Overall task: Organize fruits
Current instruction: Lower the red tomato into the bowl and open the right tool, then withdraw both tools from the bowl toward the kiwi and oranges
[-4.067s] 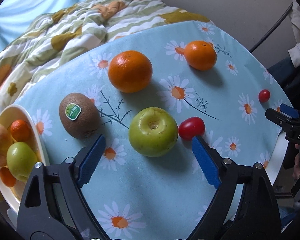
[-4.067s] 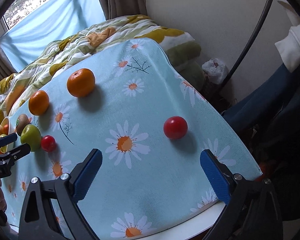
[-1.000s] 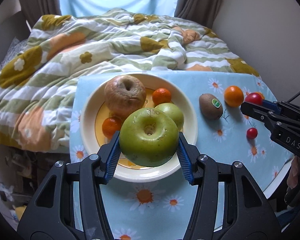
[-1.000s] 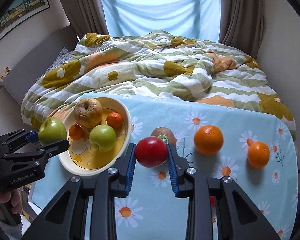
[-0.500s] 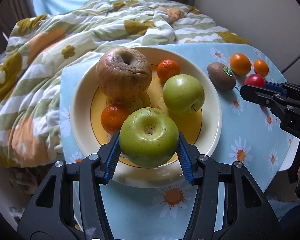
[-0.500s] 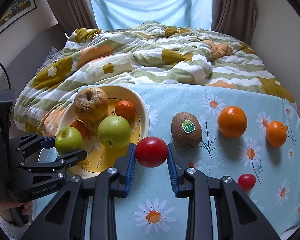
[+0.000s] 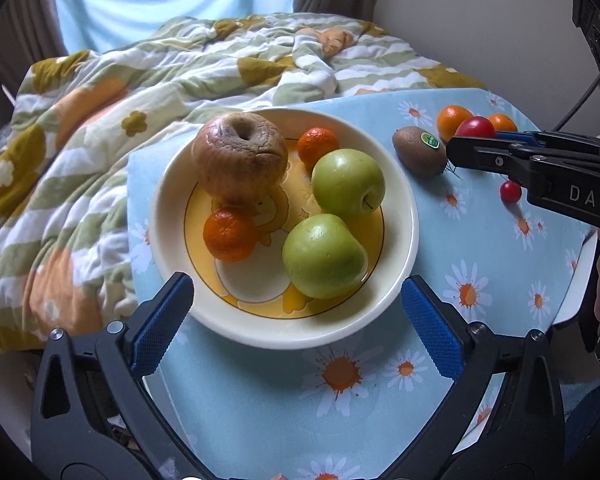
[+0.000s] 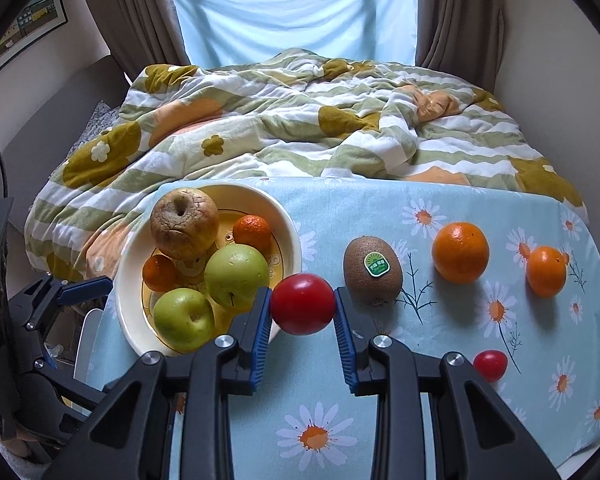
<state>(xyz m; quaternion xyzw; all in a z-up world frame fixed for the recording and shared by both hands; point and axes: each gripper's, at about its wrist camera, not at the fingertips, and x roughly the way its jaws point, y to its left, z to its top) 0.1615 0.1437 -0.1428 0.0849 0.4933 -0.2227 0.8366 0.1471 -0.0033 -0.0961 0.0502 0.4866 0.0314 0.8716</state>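
Left gripper [image 7: 296, 312]: jaws had just spread wide, nothing between the pads.
Apple [image 7: 324, 256]: lay in the bowl [image 7: 404, 208], near right, just beyond the open jaws.
Right gripper [image 8: 302, 322]: pinched a tomato [image 8: 303, 303] above the cloth [image 8: 440, 364], just right of the bowl's rim.
Room: bare cloth near the grippers; kiwi [image 8: 373, 270] just right of the tomato.

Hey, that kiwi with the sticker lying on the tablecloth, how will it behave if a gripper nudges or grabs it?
The kiwi is egg-shaped and lies on its side, so a nudge would probably make it wobble or roll crookedly. Its fuzzy brown skin should give the pads decent grip. It may be soft, so a hard squeeze could bruise it.
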